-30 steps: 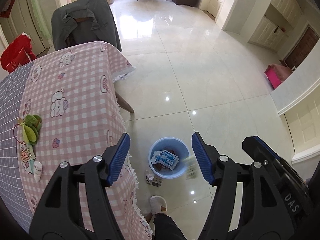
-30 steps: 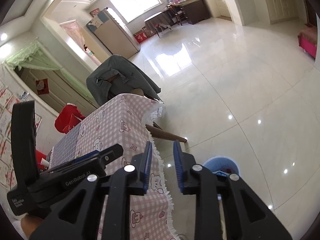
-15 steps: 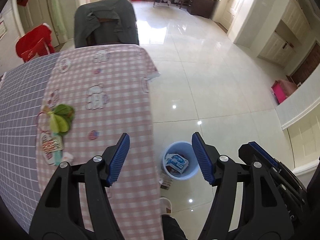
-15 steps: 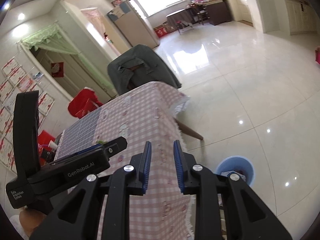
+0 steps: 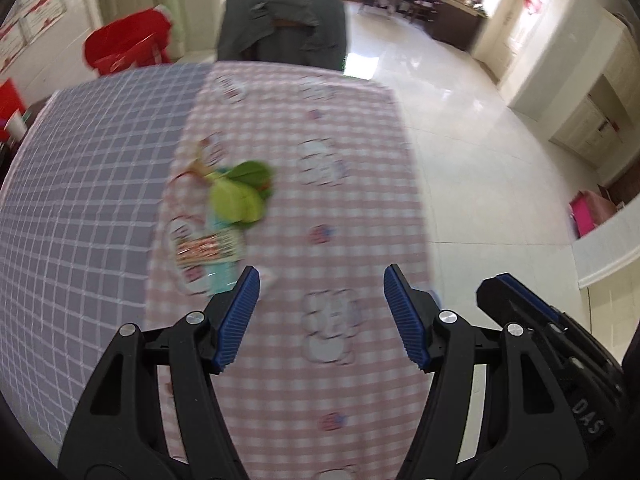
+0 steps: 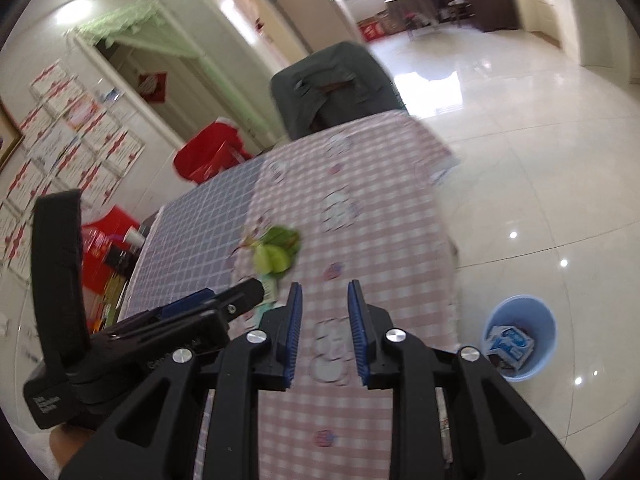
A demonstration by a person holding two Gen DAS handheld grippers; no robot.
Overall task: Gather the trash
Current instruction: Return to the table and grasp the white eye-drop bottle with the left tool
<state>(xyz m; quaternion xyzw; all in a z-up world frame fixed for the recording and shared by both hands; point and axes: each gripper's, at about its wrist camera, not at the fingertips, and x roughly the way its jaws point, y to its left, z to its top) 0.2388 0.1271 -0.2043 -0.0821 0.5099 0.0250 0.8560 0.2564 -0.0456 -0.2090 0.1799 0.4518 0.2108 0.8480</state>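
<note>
Trash lies on the table's pink checked cloth (image 5: 340, 208): green leaves (image 5: 240, 192) (image 6: 278, 250), a printed wrapper (image 5: 208, 246) and a teal packet (image 5: 222, 276) just below them. My left gripper (image 5: 322, 280) hovers open over the cloth, right of the trash, with nothing between its fingers. My right gripper (image 6: 325, 292) hangs above the cloth near the leaves; its jaws are opening, with a narrow empty gap. A blue bin (image 6: 520, 300) stands on the floor right of the table, with a blue and white packet (image 6: 510, 342) inside.
A chair draped with a grey jacket (image 5: 280, 28) stands at the table's far end. A red bag (image 5: 128, 46) sits behind the grey grid cloth (image 5: 88, 184). A paper cup (image 5: 16, 126) is at far left. A pink box (image 5: 588, 210) lies on the tiled floor.
Both grippers have swung from over the floor and bin to over the table. The leaves and wrapper now sit closer to the left gripper. The right jaws have parted a little.
</note>
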